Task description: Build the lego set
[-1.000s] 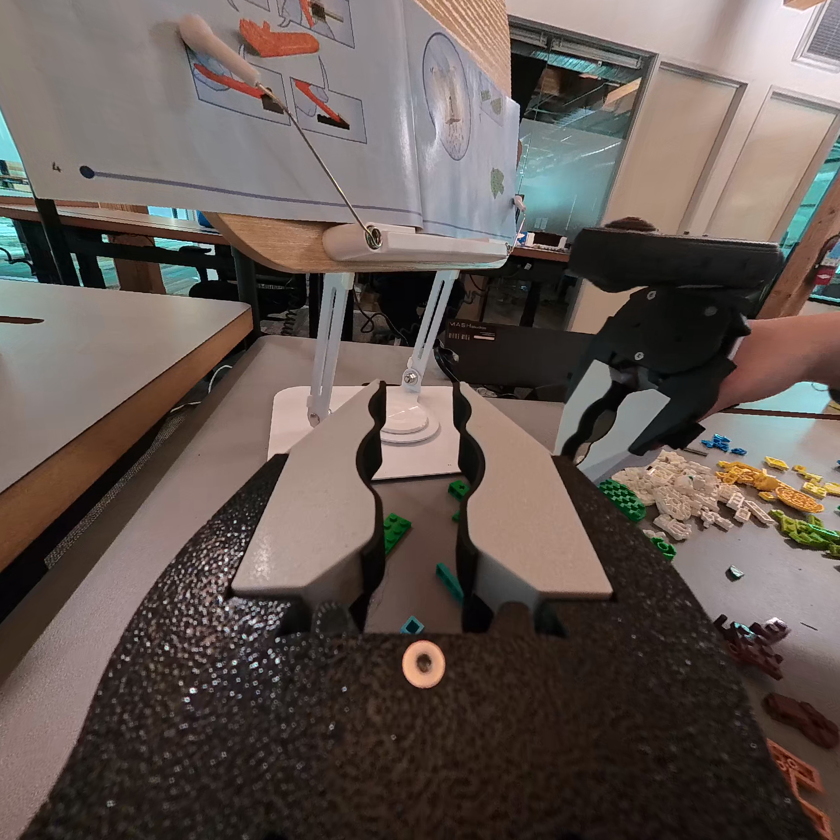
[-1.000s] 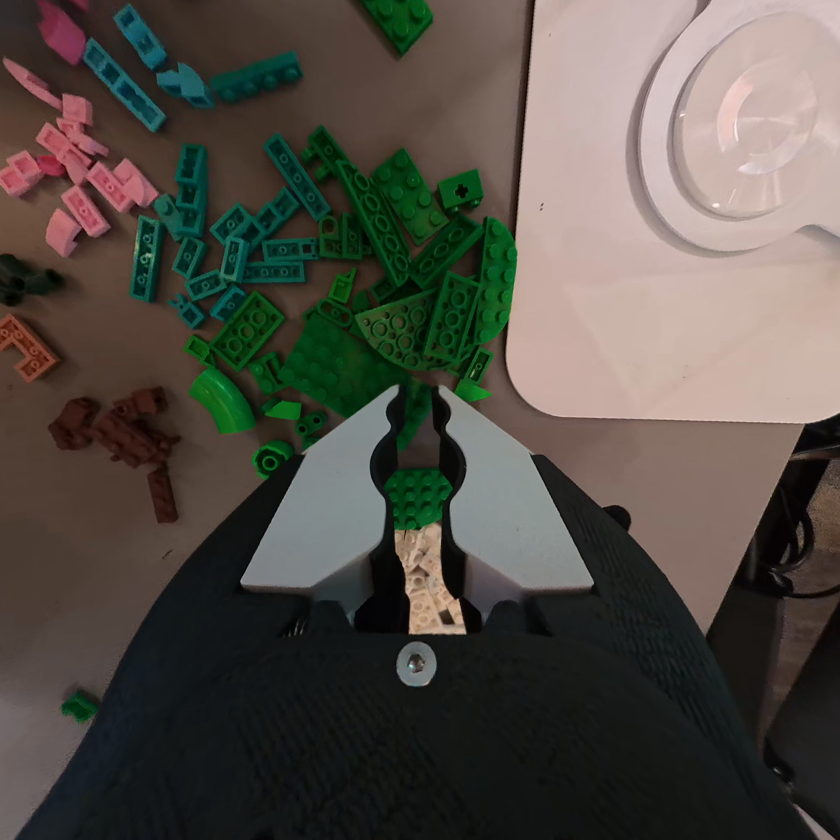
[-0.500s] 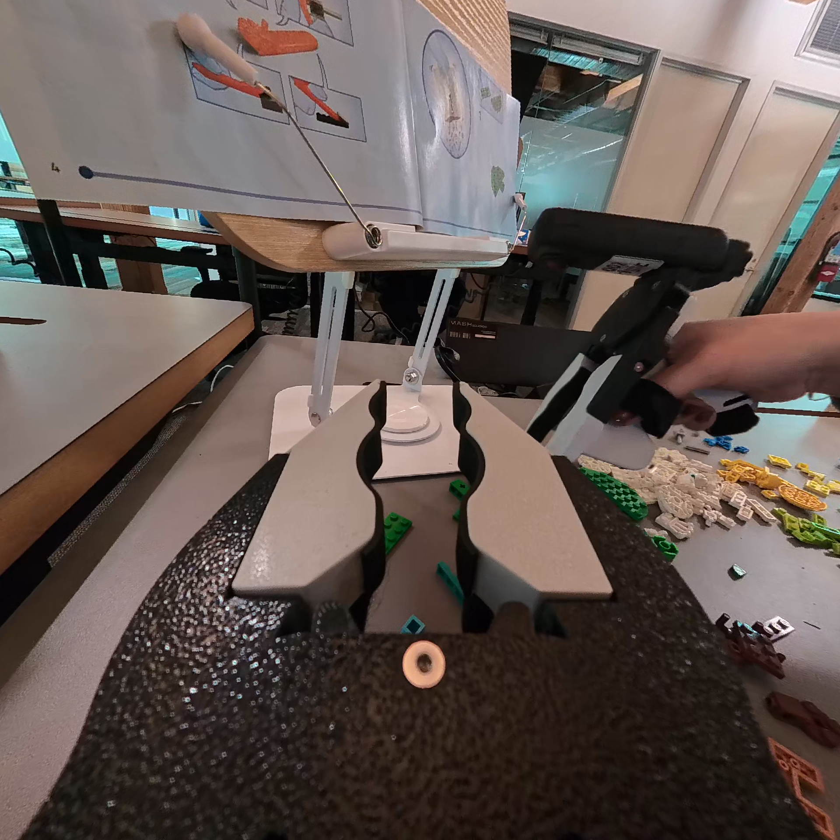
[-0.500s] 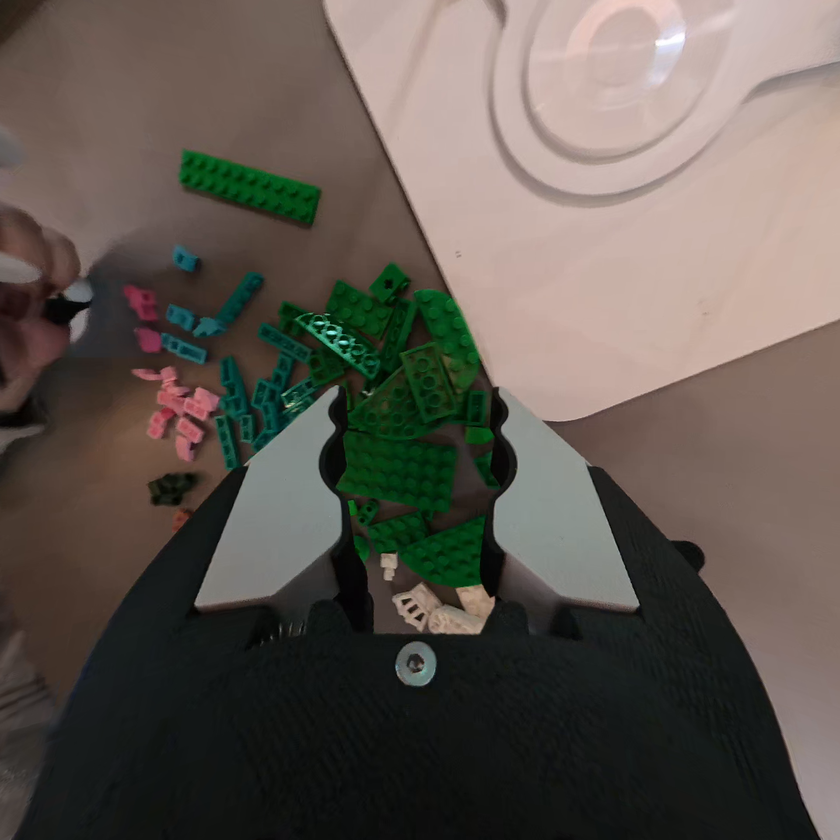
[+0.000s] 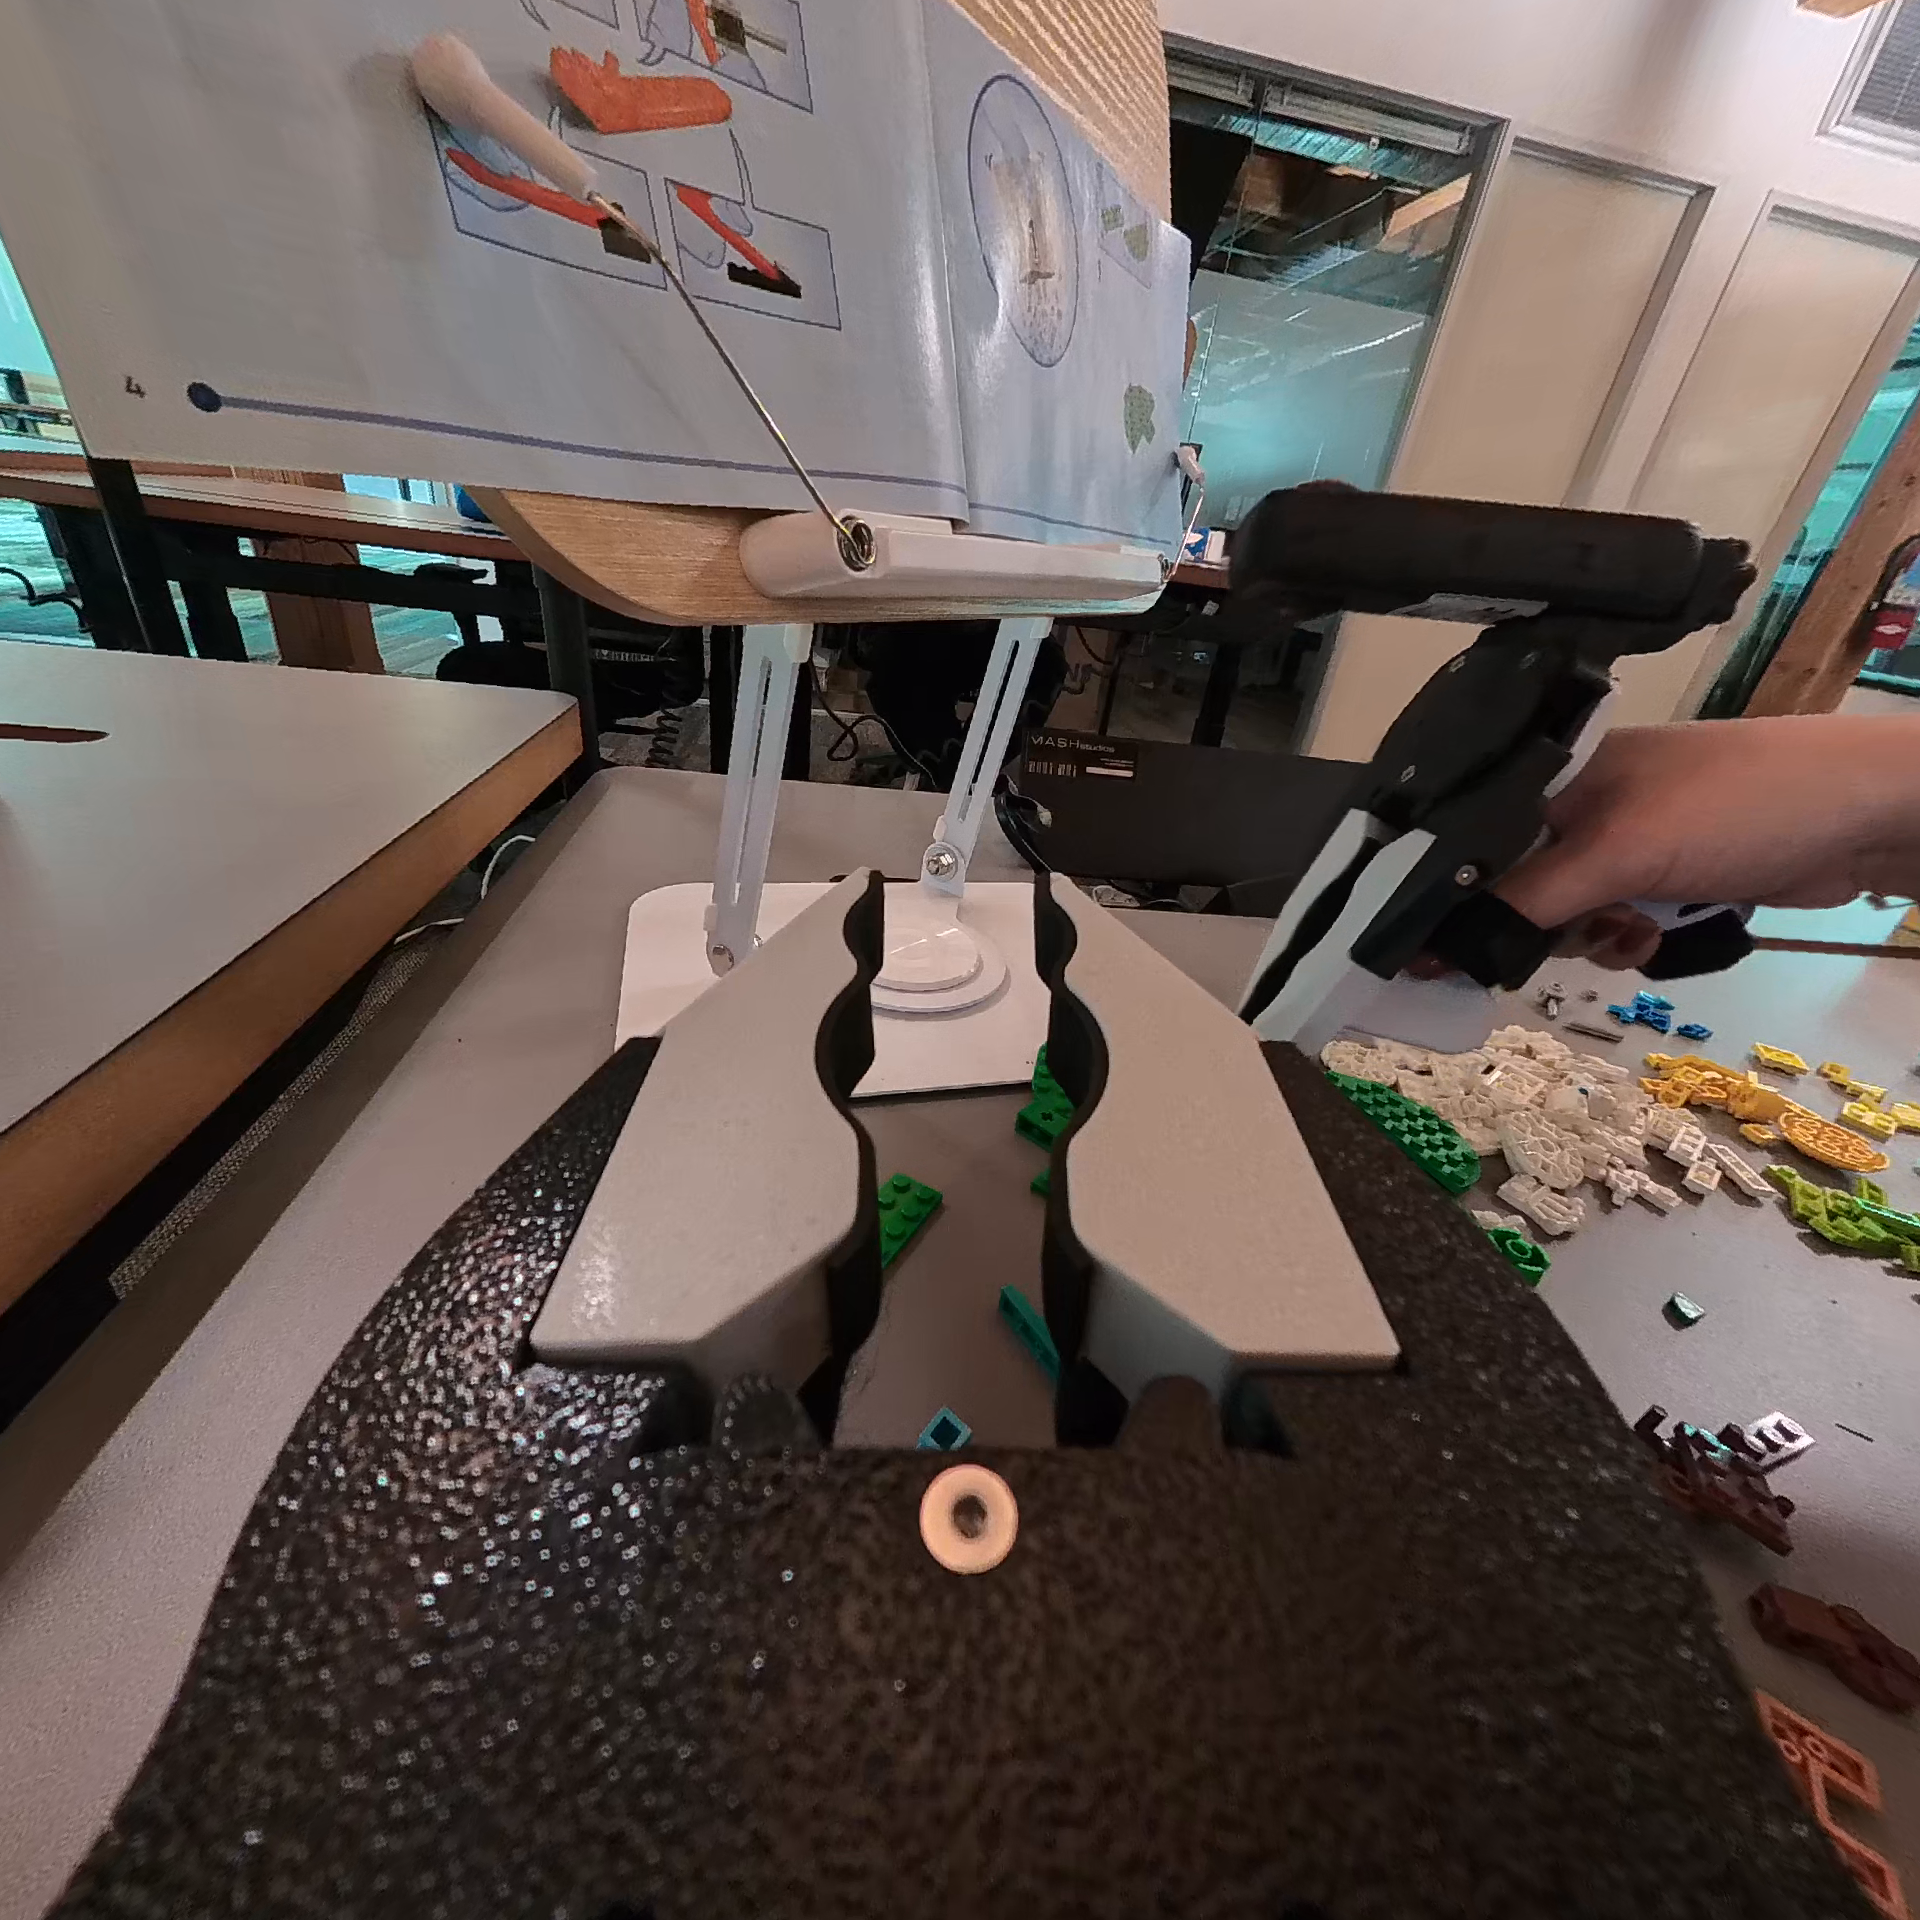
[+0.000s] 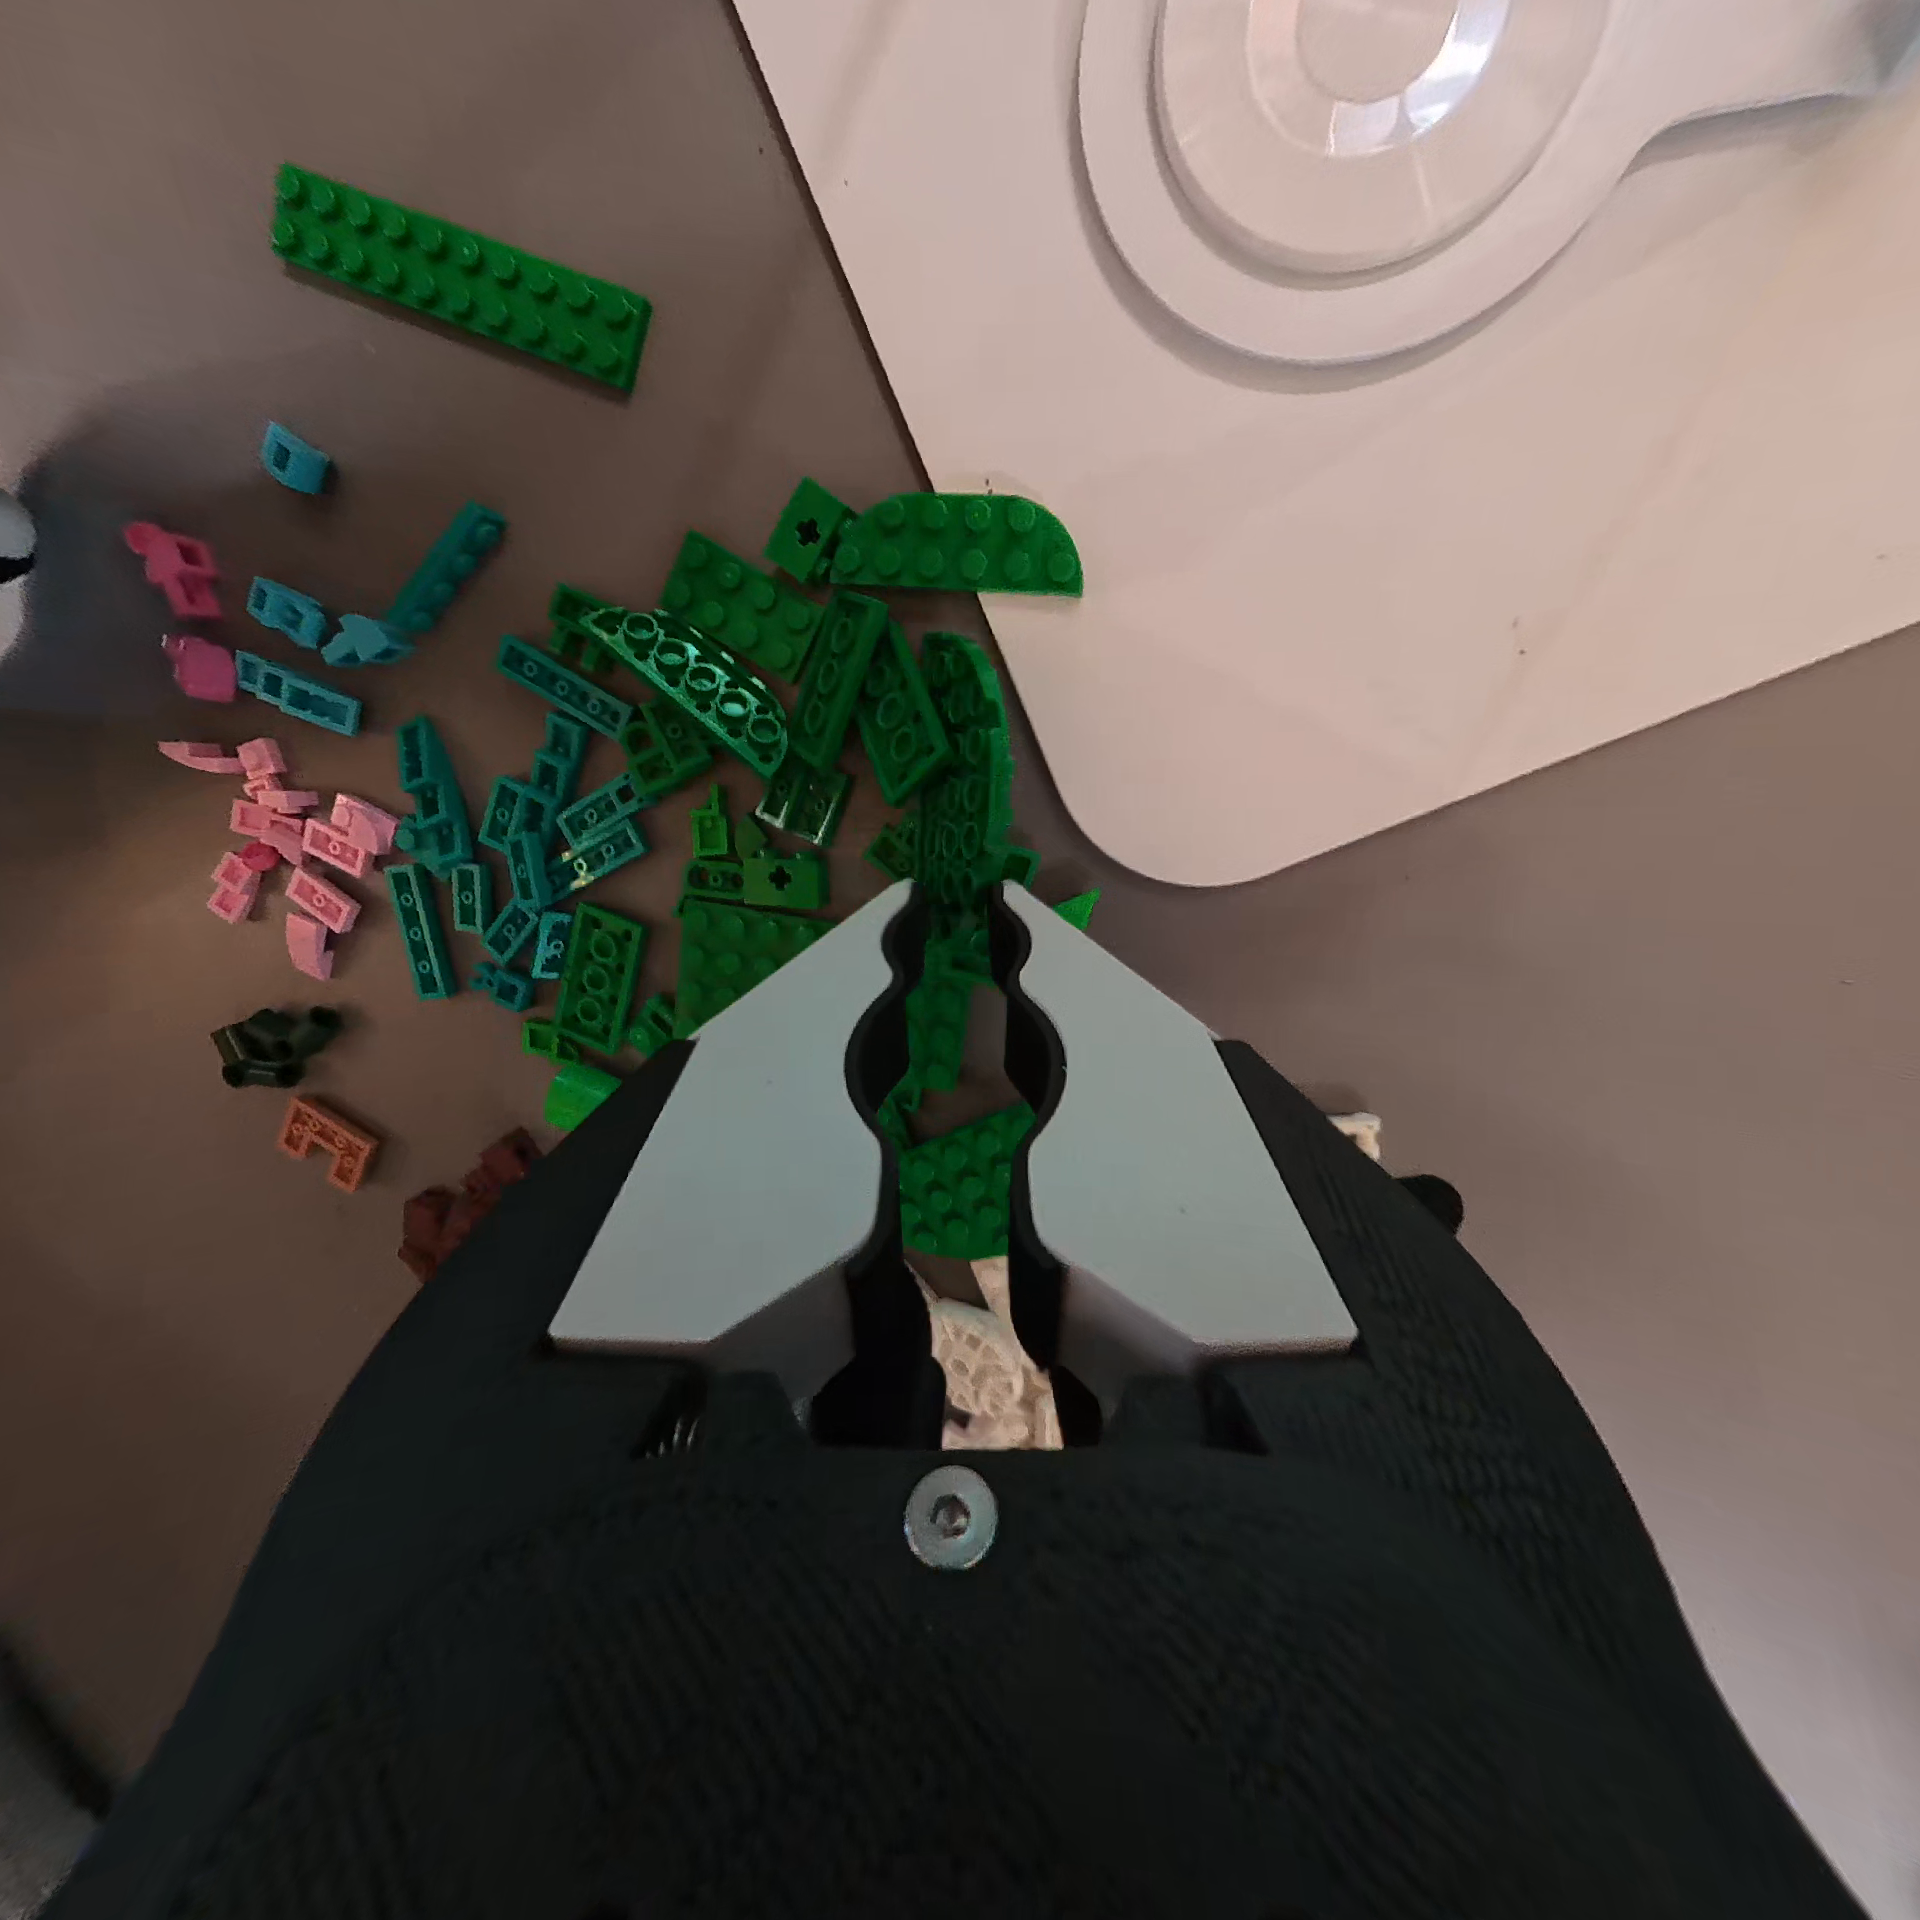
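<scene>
Left wrist view: the left gripper (image 5: 956, 904) hangs over the desk (image 5: 468, 1039) with its jaws apart and nothing between them, aimed at the white stand base (image 5: 665, 935). The stand lifts an open instruction booklet (image 5: 520, 260) well above the base, probably so the pages can be read while working. To the right of the base, a hand (image 5: 1714, 821) tips the right gripper (image 5: 1283, 1013) steeply down beside a pile of white bricks (image 5: 1538, 1112).

Right wrist view: the right gripper (image 6: 956, 894) looks almost straight down, its jaws closed on a green plate (image 6: 961, 769). The plate is held on edge (only its rim and hollow underside show), and its long axis runs forward out of the jaws toward the near corner of the stand base (image 6: 1455, 520). Pinching across the thin faces is likely the only firm hold on so flat a piece. It sits at the base-side edge of the heap of green bricks (image 6: 769, 665), with teal bricks (image 6: 499, 831) and pink bricks (image 6: 281, 842) farther from the base.
</scene>
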